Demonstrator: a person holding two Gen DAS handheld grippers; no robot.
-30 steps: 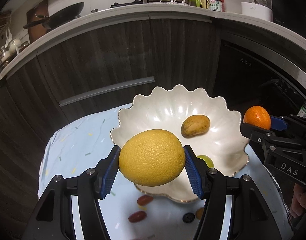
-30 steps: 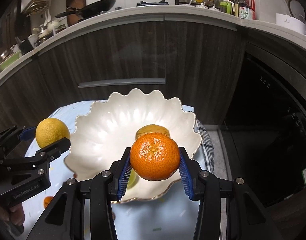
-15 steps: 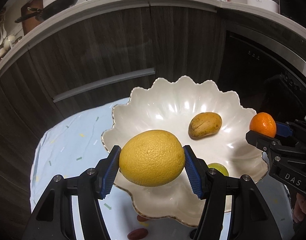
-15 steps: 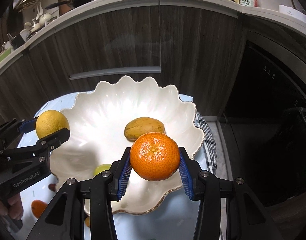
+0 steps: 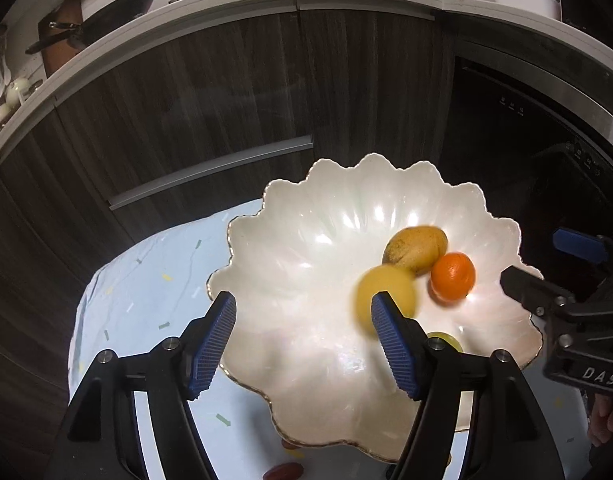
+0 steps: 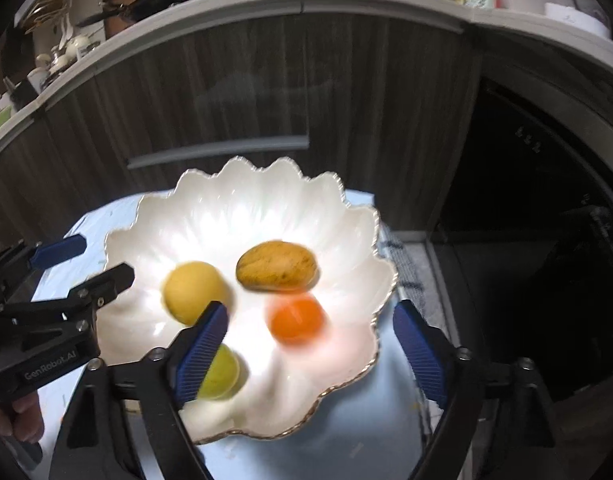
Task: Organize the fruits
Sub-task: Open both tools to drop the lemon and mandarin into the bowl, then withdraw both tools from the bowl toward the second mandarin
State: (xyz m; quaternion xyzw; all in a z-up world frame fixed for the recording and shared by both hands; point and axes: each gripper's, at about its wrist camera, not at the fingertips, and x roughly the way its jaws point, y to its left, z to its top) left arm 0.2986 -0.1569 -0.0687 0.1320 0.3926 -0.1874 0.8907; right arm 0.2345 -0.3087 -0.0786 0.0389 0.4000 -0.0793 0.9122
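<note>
Lemon [image 5: 386, 294], orange [image 5: 453, 278] now in bowl [image 5: 306, 240].

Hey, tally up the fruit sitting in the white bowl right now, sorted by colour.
Yellow: 1, the lemon
Orange: 1, the mandarin
Brownish yellow: 1, the mango
Green: 1, the green fruit
Total: 4 in the white bowl

Black left gripper with blue ribbed pads [image 5: 304, 334] spread wide and holding nothing, black right gripper with blue ribbed pads [image 6: 310, 350] likewise parted, both angled downward
</note>
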